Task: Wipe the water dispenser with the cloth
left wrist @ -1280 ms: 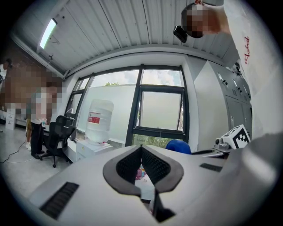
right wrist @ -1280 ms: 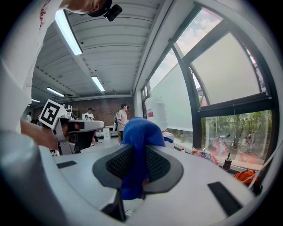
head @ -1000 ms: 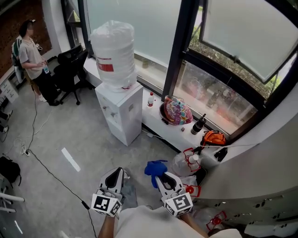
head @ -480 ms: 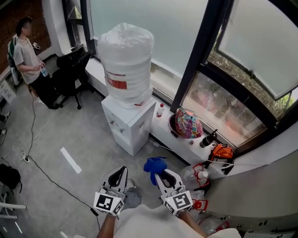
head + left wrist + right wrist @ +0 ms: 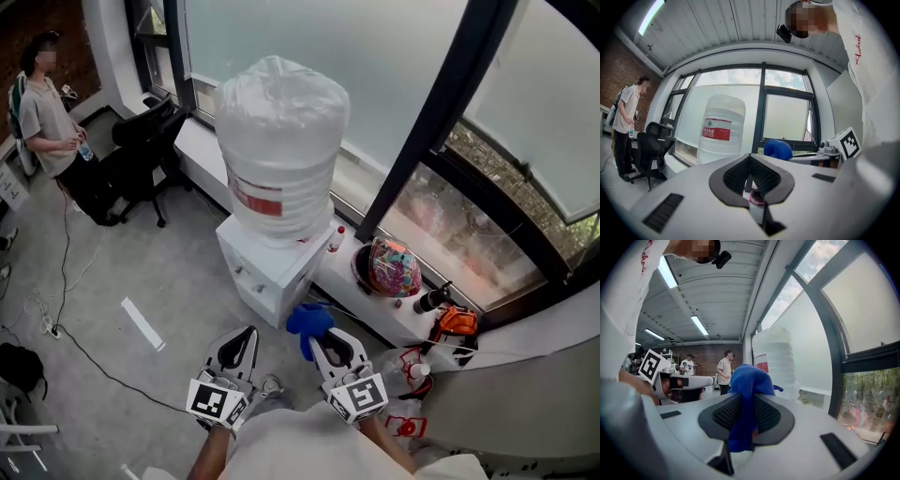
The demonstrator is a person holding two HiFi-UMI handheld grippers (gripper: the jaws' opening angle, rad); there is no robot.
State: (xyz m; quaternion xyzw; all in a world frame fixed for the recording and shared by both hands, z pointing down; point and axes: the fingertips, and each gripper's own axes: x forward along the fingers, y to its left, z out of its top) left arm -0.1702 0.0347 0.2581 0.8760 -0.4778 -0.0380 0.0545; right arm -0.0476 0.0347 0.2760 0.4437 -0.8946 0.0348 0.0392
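The white water dispenser (image 5: 270, 274) stands by the window with a big plastic-wrapped bottle (image 5: 281, 150) on top. My right gripper (image 5: 315, 339) is shut on a blue cloth (image 5: 309, 321), held just short of the dispenser's near right corner. In the right gripper view the cloth (image 5: 747, 380) bunches above the jaws and hangs down between them, with the bottle (image 5: 773, 363) behind it. My left gripper (image 5: 246, 337) is shut and holds nothing, level with the right one and a little to its left. In the left gripper view the bottle (image 5: 721, 129) and the cloth (image 5: 778, 149) show ahead.
A person (image 5: 45, 105) stands at the far left next to a black office chair (image 5: 141, 141). On the low white sill (image 5: 375, 305) right of the dispenser are a colourful bag (image 5: 394, 267), a dark bottle (image 5: 431, 298) and an orange item (image 5: 457, 322). A cable (image 5: 89, 349) crosses the floor.
Both grippers have come forward together, much closer to the dispenser, which now fills more of the head view. The right gripper still holds the blue cloth; the left stays shut.
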